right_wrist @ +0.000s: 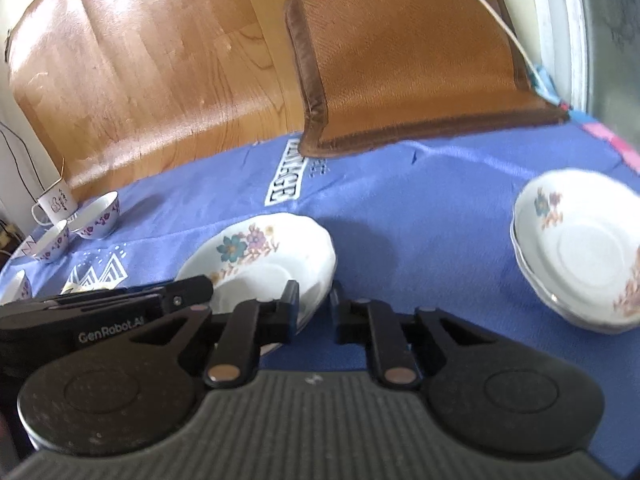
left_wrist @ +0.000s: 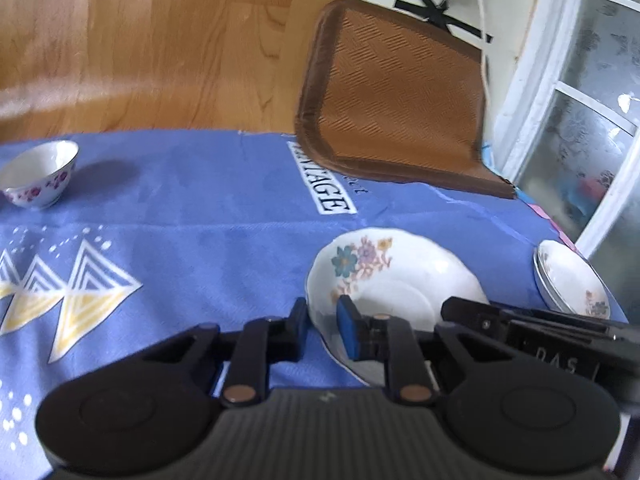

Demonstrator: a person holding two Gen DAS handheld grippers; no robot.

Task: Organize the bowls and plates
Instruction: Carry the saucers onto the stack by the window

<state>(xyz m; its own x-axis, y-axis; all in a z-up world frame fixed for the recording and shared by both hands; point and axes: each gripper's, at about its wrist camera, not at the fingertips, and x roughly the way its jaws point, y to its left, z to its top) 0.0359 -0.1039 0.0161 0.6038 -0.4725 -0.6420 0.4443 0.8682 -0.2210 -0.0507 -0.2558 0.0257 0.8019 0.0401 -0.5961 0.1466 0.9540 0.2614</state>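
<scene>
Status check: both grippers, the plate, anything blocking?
Left gripper clamped on floral plate rim, plate tilted. Right gripper open at same plate's edge, empty. Plate stack waits right. Path looks clear.

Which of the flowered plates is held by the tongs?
The single plate in the middle of the blue cloth: the left tongs pinch its rim. The stacked plates to the right lie untouched.

A blue cloth is covering the table; a brown woven mat is overlapping its far edge. Floral plates, small bowls and a mug are sitting on it.
</scene>
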